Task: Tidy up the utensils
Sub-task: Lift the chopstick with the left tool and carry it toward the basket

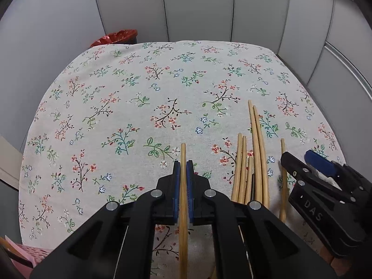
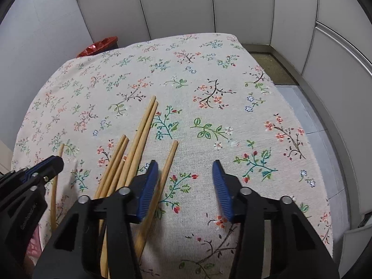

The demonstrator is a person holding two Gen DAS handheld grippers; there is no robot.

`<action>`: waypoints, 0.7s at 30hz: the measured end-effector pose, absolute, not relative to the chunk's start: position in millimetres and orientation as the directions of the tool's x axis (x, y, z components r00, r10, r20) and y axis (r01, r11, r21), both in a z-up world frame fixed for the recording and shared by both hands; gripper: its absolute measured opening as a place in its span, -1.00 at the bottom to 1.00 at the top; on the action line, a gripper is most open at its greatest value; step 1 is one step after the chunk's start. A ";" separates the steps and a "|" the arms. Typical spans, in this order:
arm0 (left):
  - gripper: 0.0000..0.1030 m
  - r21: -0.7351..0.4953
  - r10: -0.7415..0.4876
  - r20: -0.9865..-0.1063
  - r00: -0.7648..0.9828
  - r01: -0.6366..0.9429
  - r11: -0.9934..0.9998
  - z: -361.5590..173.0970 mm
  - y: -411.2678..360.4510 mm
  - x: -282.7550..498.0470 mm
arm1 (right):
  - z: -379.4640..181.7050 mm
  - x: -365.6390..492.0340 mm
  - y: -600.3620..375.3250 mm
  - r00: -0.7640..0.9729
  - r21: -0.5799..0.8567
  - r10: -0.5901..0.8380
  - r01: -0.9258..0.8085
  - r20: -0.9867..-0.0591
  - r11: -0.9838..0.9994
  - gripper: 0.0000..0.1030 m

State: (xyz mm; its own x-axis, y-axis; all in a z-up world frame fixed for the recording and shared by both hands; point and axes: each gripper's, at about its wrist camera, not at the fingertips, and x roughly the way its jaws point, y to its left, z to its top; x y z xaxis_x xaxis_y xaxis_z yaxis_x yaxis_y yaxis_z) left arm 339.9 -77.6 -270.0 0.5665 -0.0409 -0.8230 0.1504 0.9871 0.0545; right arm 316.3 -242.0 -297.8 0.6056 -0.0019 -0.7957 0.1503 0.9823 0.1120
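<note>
nearby, chopstick pile (image 1: 252, 162) beside pinched chopstick (image 1: 183, 186).

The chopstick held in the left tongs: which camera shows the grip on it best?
The left wrist view. There the held chopstick runs straight between the blue pads of the left tongs, its tip sticking out ahead. The right wrist view shows the same chopstick only from the side, and the left tongs hide the contact.
</note>
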 end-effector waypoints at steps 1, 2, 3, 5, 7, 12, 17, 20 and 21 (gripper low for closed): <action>-0.90 0.049 -0.042 -0.825 0.564 0.146 0.988 -271.4 -75.9 340.5 | -297.9 316.3 -241.1 0.613 0.102 -0.011 0.150 -0.790 0.983 -0.18; -0.90 0.045 -0.044 -0.827 0.561 0.143 0.989 -272.6 -74.8 340.6 | -298.5 317.1 -239.7 0.614 0.090 -0.020 0.149 -0.789 0.985 -0.22; -0.90 0.042 -0.045 -0.829 0.557 0.142 0.989 -273.8 -73.6 341.5 | -298.7 317.9 -238.3 0.615 0.078 -0.031 0.149 -0.788 0.986 -0.25; -0.90 0.046 -0.041 -0.830 0.557 0.140 0.989 -275.3 -72.8 341.4 | -299.3 318.1 -235.9 0.618 0.042 -0.059 0.148 -0.784 0.988 -0.42; -0.90 0.045 -0.040 -0.831 0.555 0.139 0.989 -276.1 -71.8 341.5 | -299.6 317.6 -234.5 0.619 0.018 -0.074 0.140 -0.782 0.990 -0.56; -0.90 0.043 -0.038 -0.833 0.552 0.133 0.990 -275.3 -68.7 341.5 | -298.4 315.5 -232.1 0.606 0.008 -0.049 0.091 -0.794 0.996 -0.83; -0.90 0.052 -0.029 -0.832 0.555 0.129 0.990 -270.9 -69.2 336.4 | -295.4 310.0 -233.1 0.583 0.015 -0.021 0.057 -0.812 0.998 -0.93; -0.90 0.061 -0.030 -0.823 0.567 0.141 0.988 -262.9 -72.2 329.2 | -288.4 301.9 -235.5 0.589 -0.001 -0.036 0.060 -0.807 0.998 -0.93; -0.90 0.064 -0.030 -0.821 0.570 0.143 0.988 -260.8 -73.1 327.1 | -285.2 299.3 -237.2 0.594 0.000 -0.037 0.062 -0.804 0.998 -0.93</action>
State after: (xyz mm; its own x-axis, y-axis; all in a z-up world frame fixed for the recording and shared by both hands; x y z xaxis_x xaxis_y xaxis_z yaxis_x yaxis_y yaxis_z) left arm 327.1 -73.1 -260.8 0.5704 -0.0296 -0.8209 0.1433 0.9876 0.0640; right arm 299.3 -237.2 -285.2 0.5936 -0.0365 -0.8039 0.0620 0.9981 0.0004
